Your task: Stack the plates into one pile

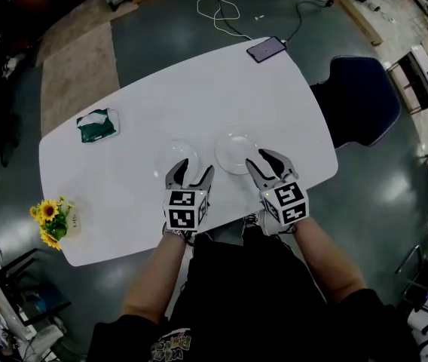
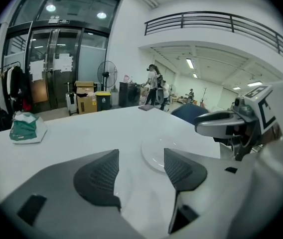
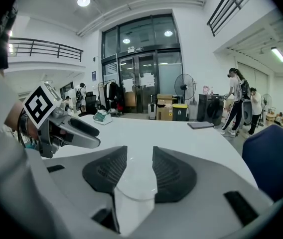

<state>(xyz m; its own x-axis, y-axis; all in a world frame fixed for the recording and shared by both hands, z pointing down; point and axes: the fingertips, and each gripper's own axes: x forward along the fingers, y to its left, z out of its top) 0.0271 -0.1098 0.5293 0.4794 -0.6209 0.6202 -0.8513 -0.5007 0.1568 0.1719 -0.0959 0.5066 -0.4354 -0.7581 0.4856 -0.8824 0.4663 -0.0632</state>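
Observation:
Two clear plates lie side by side on the white table [image 1: 123,172], the left plate [image 1: 175,155] and the right plate [image 1: 235,151]. My left gripper [image 1: 191,173] hovers at the left plate's near rim, jaws open and empty. In the left gripper view [image 2: 141,158] a plate [image 2: 154,156] lies flat just past the jaws, partly behind the right one. My right gripper [image 1: 269,162] stands over the right plate's near edge. In the right gripper view [image 3: 139,156] the jaws are apart, with the plate's rim [image 3: 135,185] showing in the gap below them.
A green and white packet [image 1: 97,124] lies at the table's left, and a phone [image 1: 266,49] with a cable is on the far corner. Yellow flowers [image 1: 52,221] stand near the front left corner. A blue chair [image 1: 361,100] is at the right side.

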